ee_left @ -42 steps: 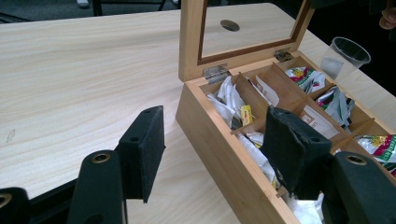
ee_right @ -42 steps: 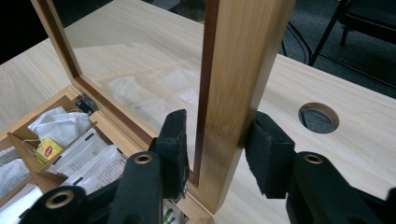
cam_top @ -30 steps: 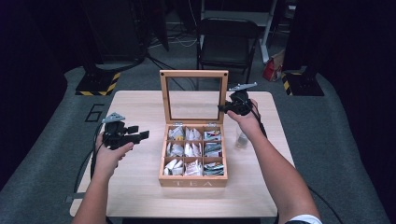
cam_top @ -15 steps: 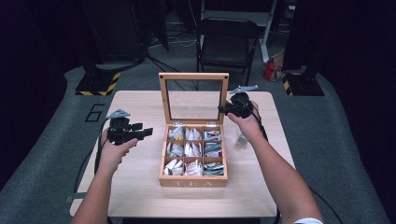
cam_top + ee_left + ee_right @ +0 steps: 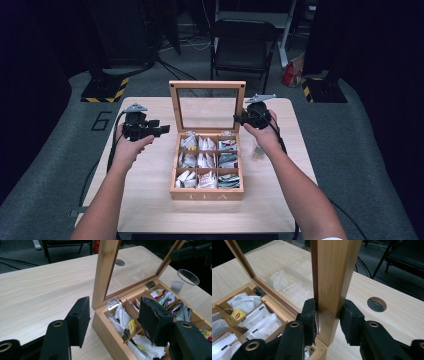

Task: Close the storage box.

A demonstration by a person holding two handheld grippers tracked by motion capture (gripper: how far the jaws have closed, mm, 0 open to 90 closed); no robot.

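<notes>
Wooden tea box (image 5: 207, 189): pale, square, nine compartments of paper tea bags, mid-table on the light wooden table (image 5: 150, 200).
Lid (image 5: 207, 86): glass pane in a wooden frame, standing upright on its rear hinges; I judge the opening done, picking a bag still ahead.
Right gripper (image 5: 327, 322): mine, pinching the lid frame's side post, pads pressing both faces.
Left gripper (image 5: 113, 320): mine, jaws spread and just been closing, nothing between them; the box's left rear corner sits just ahead, right pad over the bags.
Clear plastic cup (image 5: 183, 281): beside the box's right side.
</notes>
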